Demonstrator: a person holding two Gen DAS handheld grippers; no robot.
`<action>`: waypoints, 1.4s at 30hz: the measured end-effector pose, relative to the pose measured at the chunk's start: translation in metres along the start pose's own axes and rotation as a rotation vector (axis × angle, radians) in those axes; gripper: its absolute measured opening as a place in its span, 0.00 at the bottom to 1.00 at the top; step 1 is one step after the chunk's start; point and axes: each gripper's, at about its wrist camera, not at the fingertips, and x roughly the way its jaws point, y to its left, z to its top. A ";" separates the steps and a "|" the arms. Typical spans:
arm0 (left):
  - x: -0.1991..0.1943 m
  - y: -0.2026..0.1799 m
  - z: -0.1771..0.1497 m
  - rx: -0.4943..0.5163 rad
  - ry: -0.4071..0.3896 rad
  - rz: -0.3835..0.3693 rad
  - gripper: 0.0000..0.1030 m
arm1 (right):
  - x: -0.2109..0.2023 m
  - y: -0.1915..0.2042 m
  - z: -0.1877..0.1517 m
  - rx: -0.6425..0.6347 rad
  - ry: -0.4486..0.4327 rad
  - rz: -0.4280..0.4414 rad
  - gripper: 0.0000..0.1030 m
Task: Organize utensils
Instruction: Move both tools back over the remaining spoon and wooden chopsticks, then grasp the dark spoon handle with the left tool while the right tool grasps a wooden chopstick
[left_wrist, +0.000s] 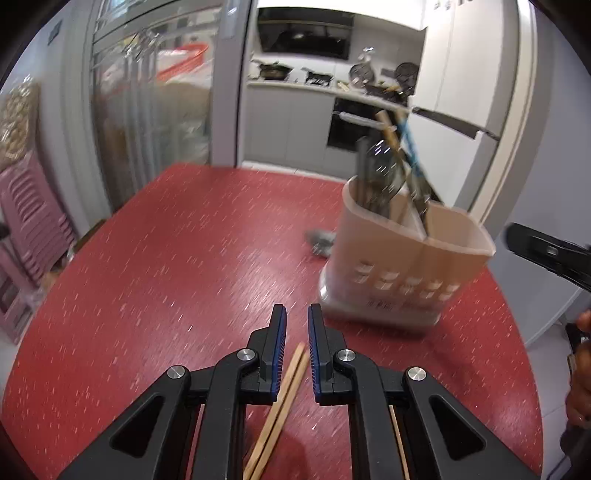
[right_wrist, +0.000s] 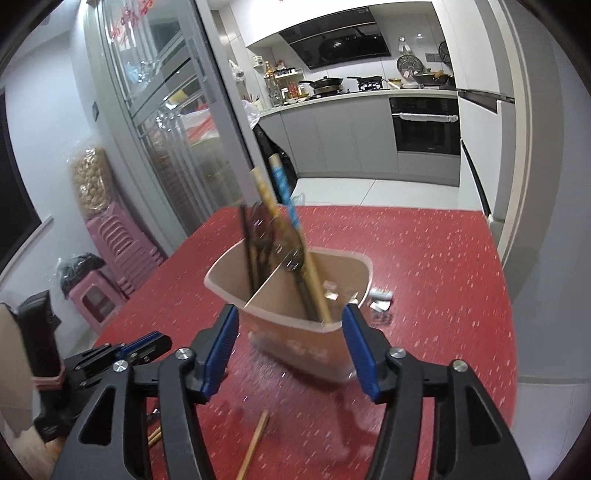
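Your left gripper (left_wrist: 297, 325) is hanging open over the chopsticks (left_wrist: 284, 398), gripping nothing. Your right gripper (right_wrist: 290, 325) is gaping wide by the holder (right_wrist: 291, 339); bumping it may be tipping it.

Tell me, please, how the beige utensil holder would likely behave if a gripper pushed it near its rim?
The utensil holder looks like thin plastic, so probably light. The tall utensils lean out above its rim, so it may be top-heavy and tip rather than slide. The red table looks smooth, so a push low down would more likely slide it.
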 end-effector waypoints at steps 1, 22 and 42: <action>0.000 0.004 -0.005 -0.009 0.020 0.006 0.36 | -0.002 0.004 -0.007 0.001 0.013 0.002 0.66; 0.000 0.055 -0.065 0.076 0.145 0.077 1.00 | 0.029 0.017 -0.108 0.137 0.345 -0.052 0.67; 0.013 0.082 -0.083 0.183 0.253 0.042 1.00 | 0.066 0.041 -0.123 0.096 0.460 -0.103 0.67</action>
